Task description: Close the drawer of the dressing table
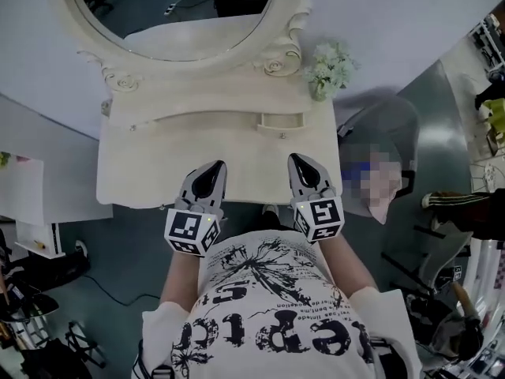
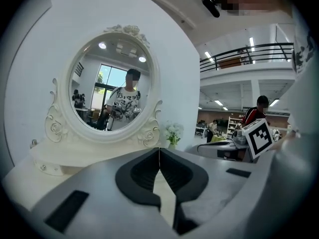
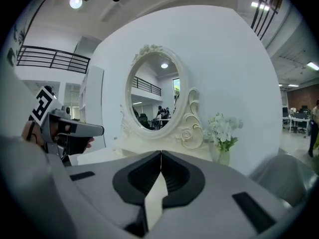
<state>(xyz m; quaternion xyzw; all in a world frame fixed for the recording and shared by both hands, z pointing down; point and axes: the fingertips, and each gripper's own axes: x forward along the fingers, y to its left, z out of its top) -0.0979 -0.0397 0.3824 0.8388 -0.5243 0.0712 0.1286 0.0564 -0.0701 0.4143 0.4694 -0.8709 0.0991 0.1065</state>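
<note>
The cream dressing table (image 1: 142, 172) stands in front of me, with its oval mirror (image 1: 177, 14) behind. On the low back shelf, a small drawer (image 1: 281, 121) at the right seems to stick out a little. The table's front face is hidden under its top. Both grippers hover over the table's near edge, side by side and pointing at the mirror. My left gripper (image 1: 215, 169) (image 2: 159, 151) is shut with nothing in it. So is my right gripper (image 1: 298, 161) (image 3: 161, 153). Neither touches the small drawer.
A vase of white flowers (image 1: 328, 69) (image 3: 223, 133) stands at the table's back right corner. A grey chair (image 1: 387, 133) is to the right, and a white cabinet (image 1: 39, 196) to the left. A curved white wall (image 1: 410, 22) backs the table. Other people stand in the hall beyond.
</note>
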